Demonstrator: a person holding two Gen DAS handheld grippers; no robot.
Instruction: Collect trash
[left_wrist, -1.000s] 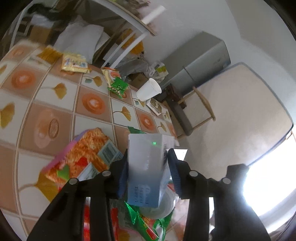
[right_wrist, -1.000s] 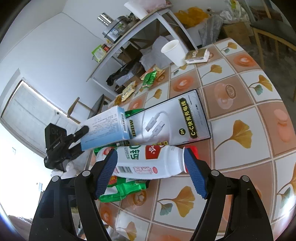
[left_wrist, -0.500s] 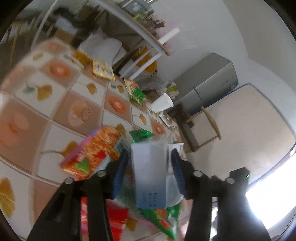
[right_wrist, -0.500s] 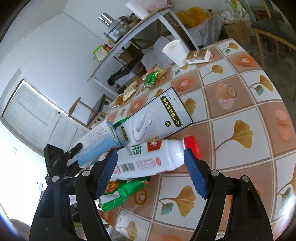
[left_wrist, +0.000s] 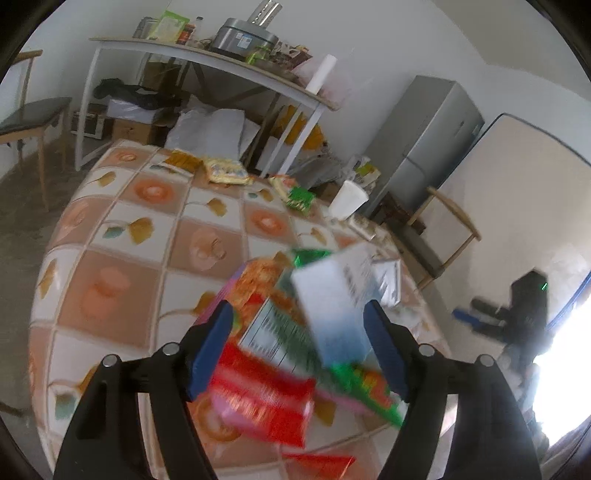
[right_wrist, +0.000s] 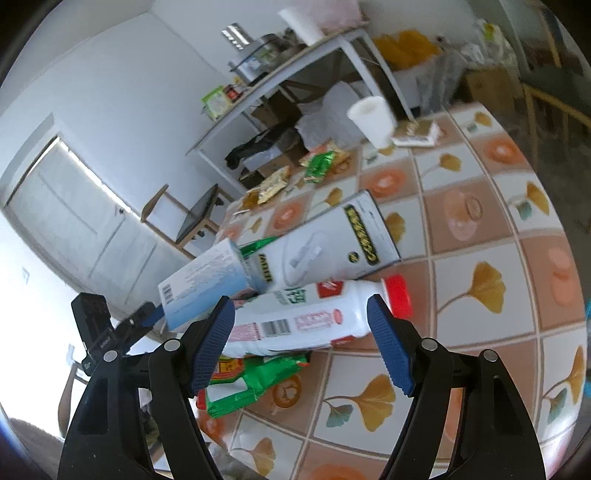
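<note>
— Fingers on the right gripper (right_wrist: 299, 306)?

— Spread wide, pinching nothing. Blue pads either side of the milk bottle (right_wrist: 303, 317), not visibly touching it.

— Which way off the fingers, then?

— Dead ahead, just past the tips, lying on its side on top of the heap. Long axis crosswise to the fingers: base toward the left pad, red cap (right_wrist: 397, 295) poking out beyond the right pad.

— So too long for an end-to-end pinch?

— Probably. Looks longer than the gap between the pads. Better, at a guess, to roll the wrist a quarter turn and close across the round body, or to come down nearer the middle.

— And the left gripper (left_wrist: 297, 308)?

— Also spread wide. Pale blue box (left_wrist: 332, 310) tilted between the pads, close against the right one, well clear of the left. No pinch on it, by the look of it; blurred, though, so hard to be sure of contact.

— Nearer to the bottle?

— Right one, clearly. From the right wrist view, left gripper off to the far left, behind the blue box.

— Anything in the way?

— White cable box (right_wrist: 321, 247) touching the bottle's far side, green wrappers (right_wrist: 251, 380) underneath, all of it on the tiled table (right_wrist: 480, 240). Risk of dragging a wrapper along, or of rolling the bottle off the heap.
</note>
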